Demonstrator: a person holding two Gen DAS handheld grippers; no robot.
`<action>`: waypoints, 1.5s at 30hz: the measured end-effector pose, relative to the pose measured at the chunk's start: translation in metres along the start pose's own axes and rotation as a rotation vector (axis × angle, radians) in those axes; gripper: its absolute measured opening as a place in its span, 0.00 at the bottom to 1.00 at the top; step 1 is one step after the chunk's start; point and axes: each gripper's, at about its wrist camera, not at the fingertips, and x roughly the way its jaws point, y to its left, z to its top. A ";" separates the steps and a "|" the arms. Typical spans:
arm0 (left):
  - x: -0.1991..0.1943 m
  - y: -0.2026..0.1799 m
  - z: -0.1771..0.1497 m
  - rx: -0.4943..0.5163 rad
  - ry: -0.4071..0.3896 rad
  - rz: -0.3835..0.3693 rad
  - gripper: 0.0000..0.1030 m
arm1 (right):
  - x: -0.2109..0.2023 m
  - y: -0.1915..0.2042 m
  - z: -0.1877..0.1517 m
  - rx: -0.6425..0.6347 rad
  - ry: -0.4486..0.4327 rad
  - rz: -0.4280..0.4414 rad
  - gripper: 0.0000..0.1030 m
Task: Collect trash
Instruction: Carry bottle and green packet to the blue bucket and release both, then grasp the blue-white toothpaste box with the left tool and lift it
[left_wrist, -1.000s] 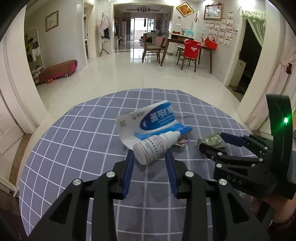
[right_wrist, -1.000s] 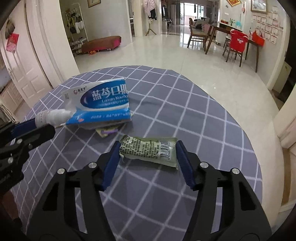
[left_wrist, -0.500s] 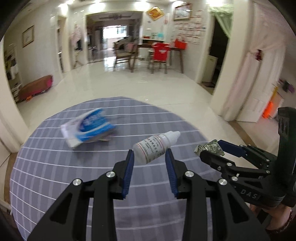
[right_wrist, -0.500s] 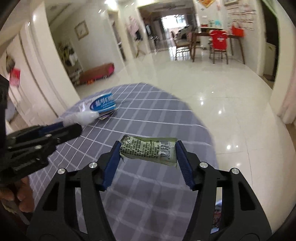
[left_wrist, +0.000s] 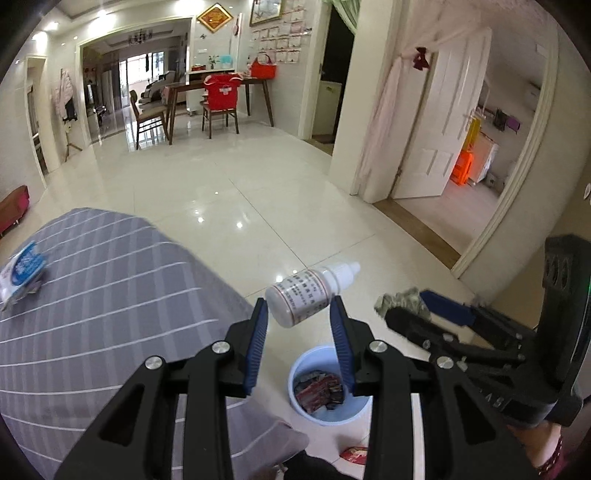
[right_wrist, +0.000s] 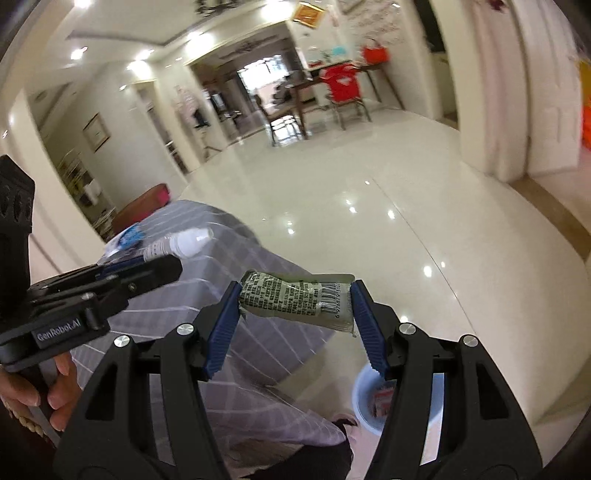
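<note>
Drop-off step: left gripper (left_wrist: 298, 325) clamps the bottle (left_wrist: 308, 298) above the bin (left_wrist: 327, 415) at lower centre, right gripper (right_wrist: 293, 308) easing apart around the wrapper (right_wrist: 295, 301); next, centre both over the bin and release

A grey checked tablecloth (left_wrist: 110, 295) covers the table, with a blue-and-white box (left_wrist: 22, 269) lying on it. A pale blue bin (left_wrist: 328, 413) stands on the glossy tiled floor (left_wrist: 258, 206).

1. Two grippers are seen: left gripper (left_wrist: 298, 317), right gripper (right_wrist: 295, 306).
2. One dropper bottle (left_wrist: 308, 293) is counted.
3. One green wrapper (right_wrist: 295, 301) is counted.
4. One blue bin (left_wrist: 325, 415) is seen.
5. One blue box (left_wrist: 22, 267) is seen.
</note>
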 end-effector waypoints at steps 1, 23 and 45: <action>0.007 -0.007 0.000 0.006 0.009 -0.001 0.33 | 0.001 -0.008 -0.003 0.013 0.006 -0.005 0.62; 0.118 -0.089 -0.025 0.073 0.194 -0.053 0.33 | -0.024 -0.104 -0.035 0.185 -0.027 -0.085 0.70; 0.098 -0.067 -0.017 0.030 0.216 -0.053 0.70 | -0.045 -0.089 -0.028 0.197 -0.077 -0.099 0.72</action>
